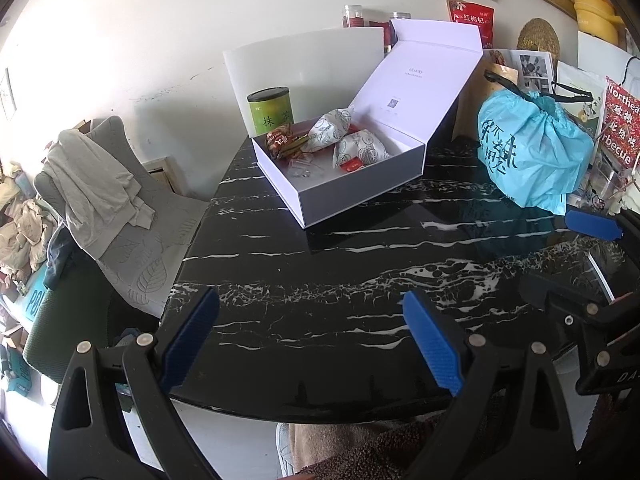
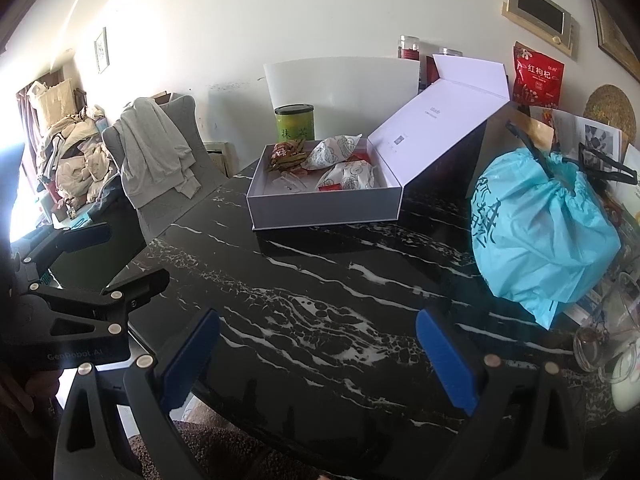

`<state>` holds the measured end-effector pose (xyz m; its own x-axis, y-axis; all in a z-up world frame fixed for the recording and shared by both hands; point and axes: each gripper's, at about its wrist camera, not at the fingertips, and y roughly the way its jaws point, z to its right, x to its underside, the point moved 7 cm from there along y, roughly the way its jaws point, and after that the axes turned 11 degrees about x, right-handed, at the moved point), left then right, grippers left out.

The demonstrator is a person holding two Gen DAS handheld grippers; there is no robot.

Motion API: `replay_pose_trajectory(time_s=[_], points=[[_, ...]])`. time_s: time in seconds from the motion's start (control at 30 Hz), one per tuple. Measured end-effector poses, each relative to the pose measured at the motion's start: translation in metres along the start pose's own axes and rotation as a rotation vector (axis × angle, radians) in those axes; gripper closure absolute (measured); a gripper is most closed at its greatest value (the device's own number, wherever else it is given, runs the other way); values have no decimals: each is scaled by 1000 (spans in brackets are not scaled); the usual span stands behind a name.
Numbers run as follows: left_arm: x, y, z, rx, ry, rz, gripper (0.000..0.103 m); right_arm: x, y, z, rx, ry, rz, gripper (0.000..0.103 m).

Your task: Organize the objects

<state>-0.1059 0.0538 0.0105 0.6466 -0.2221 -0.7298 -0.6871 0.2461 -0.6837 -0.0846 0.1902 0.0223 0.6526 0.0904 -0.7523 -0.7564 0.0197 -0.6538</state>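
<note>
A white gift box (image 1: 352,192) (image 2: 320,208) stands open on the black marble table (image 1: 320,280) (image 2: 320,300), its lid leaning back to the right. Inside lie two paper-wrapped parcels (image 1: 362,148) (image 2: 348,174), a red-and-brown snack packet (image 1: 282,140) (image 2: 286,154) and small clear items. A green tea tin (image 1: 270,112) (image 2: 295,122) stands just behind the box. My left gripper (image 1: 312,336) is open over the table's near edge, far short of the box, with nothing between its fingers. My right gripper (image 2: 318,356) is open likewise, nothing between its blue pads.
A tied blue plastic bag (image 1: 528,148) (image 2: 540,232) sits at the table's right, with a paper bag, booklets and glassware (image 2: 608,348) around it. A red pouch (image 2: 538,76) and jars stand against the wall. A grey chair draped with clothing (image 1: 100,184) (image 2: 160,156) is at the left.
</note>
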Motion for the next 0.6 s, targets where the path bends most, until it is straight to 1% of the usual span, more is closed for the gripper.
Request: replay_pose_trajectory(time_s=[0.3, 0.6], points=[[3, -1, 3, 3, 3, 1, 10, 3, 0, 0, -8, 2, -6, 4], [7, 6, 5, 8, 0, -20, 10, 5, 3, 3, -2, 10, -16, 4]])
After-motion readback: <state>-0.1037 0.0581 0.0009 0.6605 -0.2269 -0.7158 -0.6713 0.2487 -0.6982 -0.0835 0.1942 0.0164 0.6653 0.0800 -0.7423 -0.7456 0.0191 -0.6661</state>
